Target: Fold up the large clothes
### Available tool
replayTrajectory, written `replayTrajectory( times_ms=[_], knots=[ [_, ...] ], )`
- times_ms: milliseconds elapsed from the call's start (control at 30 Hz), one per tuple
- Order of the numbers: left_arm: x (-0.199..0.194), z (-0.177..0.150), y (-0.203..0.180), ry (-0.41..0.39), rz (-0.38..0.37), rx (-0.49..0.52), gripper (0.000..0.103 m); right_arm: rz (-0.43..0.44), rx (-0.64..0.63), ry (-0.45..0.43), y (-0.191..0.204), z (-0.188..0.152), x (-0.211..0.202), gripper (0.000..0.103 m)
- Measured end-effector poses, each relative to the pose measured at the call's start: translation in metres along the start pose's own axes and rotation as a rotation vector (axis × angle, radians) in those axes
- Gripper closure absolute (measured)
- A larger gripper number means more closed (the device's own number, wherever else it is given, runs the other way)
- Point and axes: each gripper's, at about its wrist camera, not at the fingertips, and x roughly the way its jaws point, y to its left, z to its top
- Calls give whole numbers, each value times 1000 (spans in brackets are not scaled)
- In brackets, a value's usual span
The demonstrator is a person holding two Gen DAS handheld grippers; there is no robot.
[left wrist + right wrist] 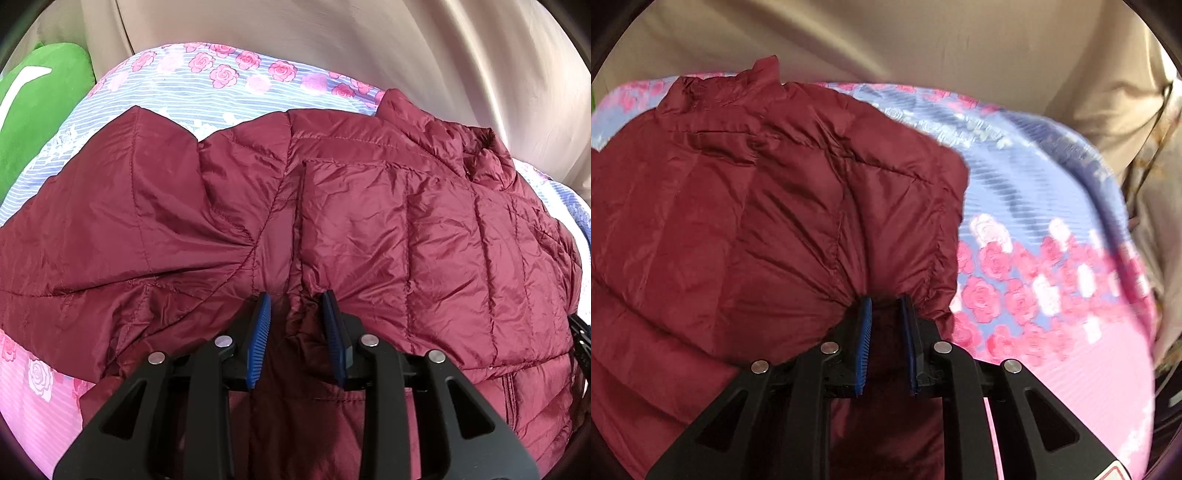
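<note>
A dark red quilted puffer jacket (369, 221) lies spread on a bed, with its collar (476, 147) at the far right in the left wrist view. My left gripper (296, 299) is shut on a bunched fold of the jacket near its front seam, and the fabric puckers toward the blue pads. In the right wrist view the same jacket (757, 203) fills the left half, collar (720, 92) at the top. My right gripper (885, 301) is shut on a gathered edge of the jacket, with creases fanning out from the pads.
The bed sheet (207, 92) is blue-striped with pink roses and lies bare to the right of the jacket (1034, 221). A green cushion (40, 103) sits at the far left. Beige draped fabric (369, 55) backs the bed.
</note>
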Motion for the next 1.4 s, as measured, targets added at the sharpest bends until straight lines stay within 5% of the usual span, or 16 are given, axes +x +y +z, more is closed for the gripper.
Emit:
replayTrajectory(
  times_ms=[300,433,600,700,967,1067,1233,1333,1400],
  knots=[
    [-4,-3,-2,-3,33,12,74,47,31,2,8,-6,-15,86],
    [-26,-13,19,-3,-21,-73,73,87,50,-28,14,-10,-40,86],
    [-85,-27,86,-66,-67,-238,32,161,13,-57,39,-34,-73,75],
    [-119,-31,150,-132,34,-346,14,171,1,-67,51,-47,-86,72],
    [-134,-39,342,-121,348,-653,13,199,-36,-65,76,-71,-95,63],
    [-126,-46,391,-93,395,-729,14,182,-40,-54,83,-76,-92,61],
    [-116,-57,430,-106,338,-871,20,153,-44,-47,86,-78,-90,57],
    [-109,-47,432,-95,331,-846,54,142,-43,-43,86,-78,-90,54],
    [-105,-38,426,-71,285,-815,99,141,-42,-40,86,-78,-89,54]
  ],
)
